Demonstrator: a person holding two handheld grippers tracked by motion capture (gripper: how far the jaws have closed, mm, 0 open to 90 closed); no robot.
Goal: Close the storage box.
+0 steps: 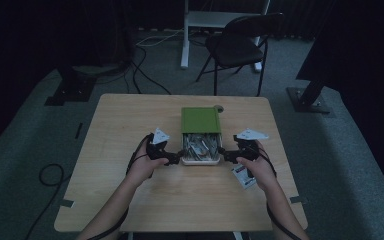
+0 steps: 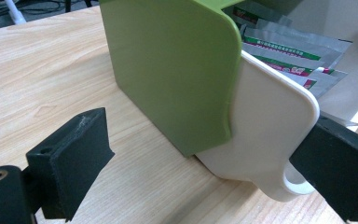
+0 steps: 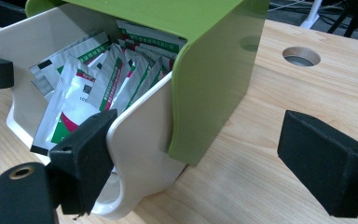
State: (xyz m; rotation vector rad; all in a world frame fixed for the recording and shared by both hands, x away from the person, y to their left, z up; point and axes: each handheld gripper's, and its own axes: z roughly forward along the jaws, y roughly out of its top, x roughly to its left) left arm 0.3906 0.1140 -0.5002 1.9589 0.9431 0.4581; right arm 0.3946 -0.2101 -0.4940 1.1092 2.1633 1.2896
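Note:
A green box (image 1: 200,119) stands mid-table with its white drawer (image 1: 200,161) pulled out toward me, full of silver sachets (image 1: 200,146) printed in green and red. My left gripper (image 1: 169,158) is at the drawer's front left corner, open. In the left gripper view it (image 2: 209,149) straddles the drawer's side (image 2: 265,135), and one jaw touches the front handle loop (image 2: 294,185). My right gripper (image 1: 227,155) is open at the front right corner. In the right gripper view it (image 3: 205,149) spans the drawer wall (image 3: 144,135) and the green shell (image 3: 209,79), above the sachets (image 3: 98,79).
One loose sachet (image 1: 243,176) lies on the table under my right hand. A round hole (image 3: 301,55) is cut in the tabletop behind the box. Beyond the table stand a black chair (image 1: 235,47) and a white desk leg (image 1: 185,35), with cables on the floor.

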